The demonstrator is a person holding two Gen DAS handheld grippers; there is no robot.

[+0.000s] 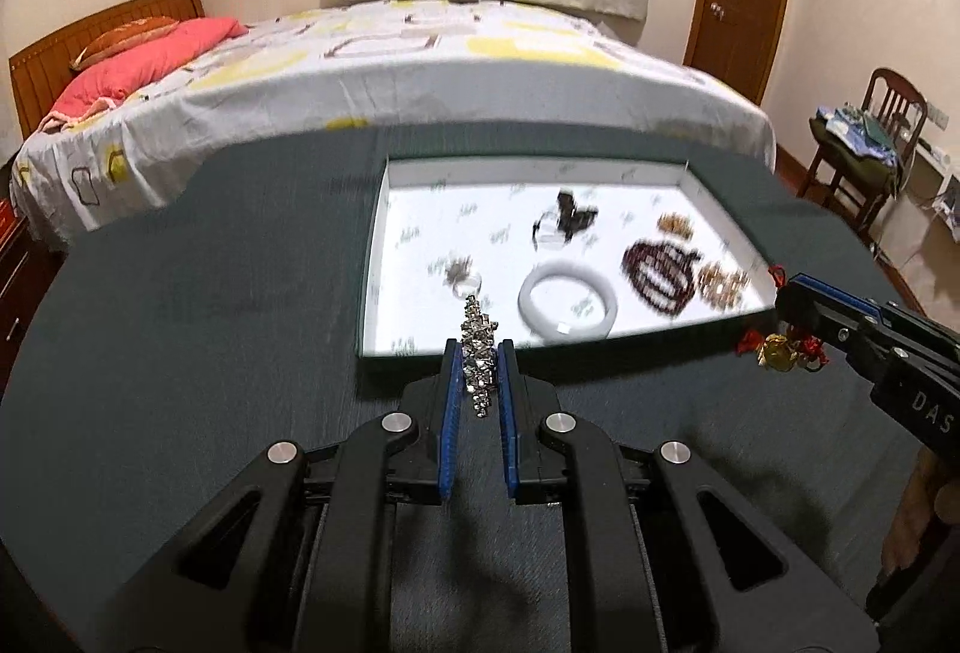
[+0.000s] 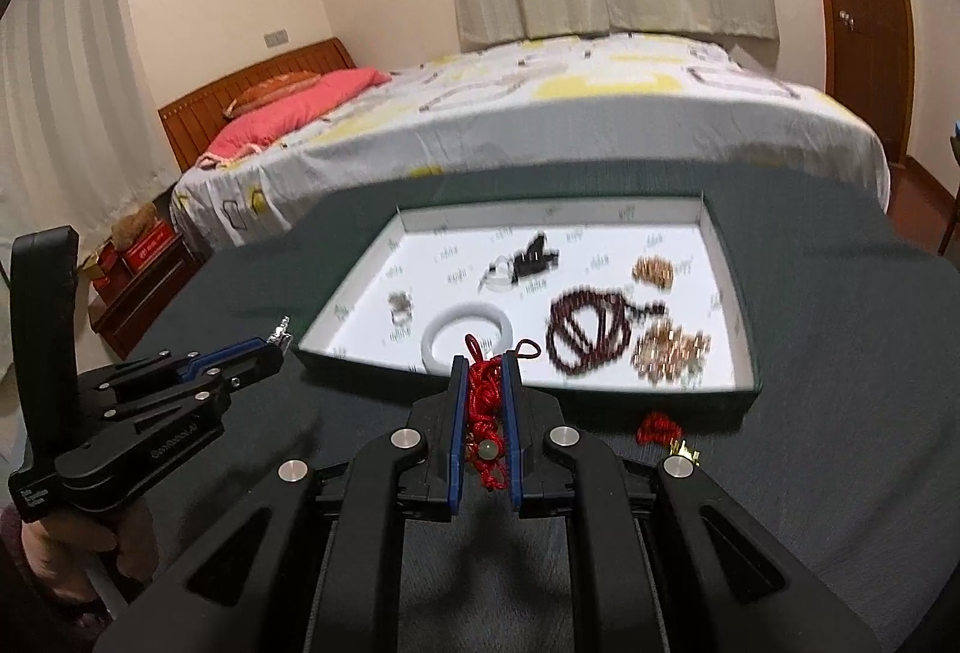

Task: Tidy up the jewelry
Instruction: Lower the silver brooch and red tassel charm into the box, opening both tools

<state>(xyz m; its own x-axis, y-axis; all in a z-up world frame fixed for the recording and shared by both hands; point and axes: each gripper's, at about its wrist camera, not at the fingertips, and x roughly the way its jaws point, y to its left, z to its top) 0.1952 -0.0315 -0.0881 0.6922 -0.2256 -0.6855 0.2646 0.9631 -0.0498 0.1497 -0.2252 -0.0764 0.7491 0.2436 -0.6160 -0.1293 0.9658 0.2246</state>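
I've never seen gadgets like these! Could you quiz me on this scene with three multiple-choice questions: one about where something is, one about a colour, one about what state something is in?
1. Where does the white bangle lie?
A. inside the tray
B. on the bed
C. on the chair

2. What colour is the cord that the right gripper holds?
A. green
B. red
C. white

3. How is the left gripper?
A. wide open, holding nothing
B. lying inside the tray
C. shut on a silver chain

Answers:
1 A, the bangle rests on the tray's white floor near its front wall.
2 B, red loops bunch between the blue pads.
3 C, the glittering chain is pinched between both fingers.
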